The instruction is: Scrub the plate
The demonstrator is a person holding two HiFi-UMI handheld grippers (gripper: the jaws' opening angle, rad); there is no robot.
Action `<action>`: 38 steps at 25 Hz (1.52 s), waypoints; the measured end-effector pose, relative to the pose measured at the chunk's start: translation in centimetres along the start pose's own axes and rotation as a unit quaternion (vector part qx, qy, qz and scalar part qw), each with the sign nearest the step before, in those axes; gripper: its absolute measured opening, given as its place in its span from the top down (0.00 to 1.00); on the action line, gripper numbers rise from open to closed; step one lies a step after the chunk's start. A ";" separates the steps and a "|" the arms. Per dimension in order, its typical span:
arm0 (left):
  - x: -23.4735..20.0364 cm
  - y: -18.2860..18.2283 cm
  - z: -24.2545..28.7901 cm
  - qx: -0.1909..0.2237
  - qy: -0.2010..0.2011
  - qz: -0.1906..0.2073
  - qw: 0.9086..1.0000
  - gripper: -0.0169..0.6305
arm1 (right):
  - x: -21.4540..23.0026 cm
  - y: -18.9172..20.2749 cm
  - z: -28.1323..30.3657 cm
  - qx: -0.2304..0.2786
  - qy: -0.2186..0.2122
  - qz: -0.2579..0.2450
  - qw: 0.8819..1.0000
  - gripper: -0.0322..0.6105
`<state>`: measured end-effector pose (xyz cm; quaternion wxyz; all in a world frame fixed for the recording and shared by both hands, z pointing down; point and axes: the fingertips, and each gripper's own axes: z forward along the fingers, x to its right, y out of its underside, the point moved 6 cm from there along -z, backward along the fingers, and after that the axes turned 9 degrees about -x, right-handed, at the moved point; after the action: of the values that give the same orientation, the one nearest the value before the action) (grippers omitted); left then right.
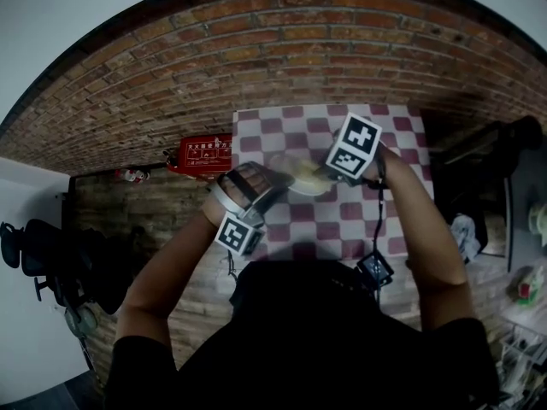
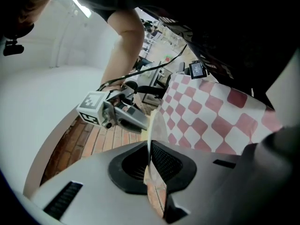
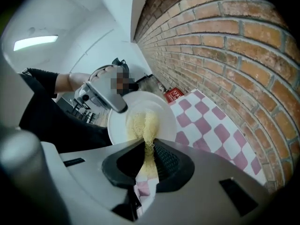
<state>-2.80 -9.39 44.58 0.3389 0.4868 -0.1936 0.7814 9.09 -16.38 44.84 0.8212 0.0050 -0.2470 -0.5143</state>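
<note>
At the plate's nine o'clock in the head view, the left gripper [image 1: 267,182] is clamped tight on the rim of the white plate [image 1: 299,182], which sits over the red-and-white checked cloth [image 1: 342,220]. At three o'clock, the right gripper [image 1: 323,174] pinches a yellow scrubbing pad [image 3: 144,124] pressed against the plate's face.
</note>
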 end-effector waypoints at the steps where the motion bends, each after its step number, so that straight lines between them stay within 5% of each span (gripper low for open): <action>1: 0.2 0.2 0.0 -0.002 0.002 0.001 1.000 0.94 | 0.4 0.8 0.4 -0.008 0.000 0.008 1.000 0.87; 11: -0.8 -2.4 -0.4 0.033 -0.012 0.006 0.999 0.94 | 6.5 2.5 3.9 -0.016 0.021 0.090 0.996 0.87; 23: 0.3 -2.6 0.8 0.043 0.006 0.000 0.999 0.94 | 0.0 -4.2 0.2 0.050 0.009 -0.013 0.999 0.87; 31: 0.9 2.0 0.0 -0.012 0.005 -0.021 1.000 0.95 | -2.8 -0.7 -0.2 0.066 -0.015 -0.011 0.998 0.87; 38: 0.4 1.4 -0.9 -0.005 0.003 -0.020 1.000 0.94 | 1.2 2.7 1.9 0.023 0.013 0.039 0.999 0.87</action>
<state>-4.53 -9.67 44.59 0.3573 0.4863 -0.1870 0.7752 10.97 -15.64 47.70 0.8437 0.0207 -0.2479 -0.4757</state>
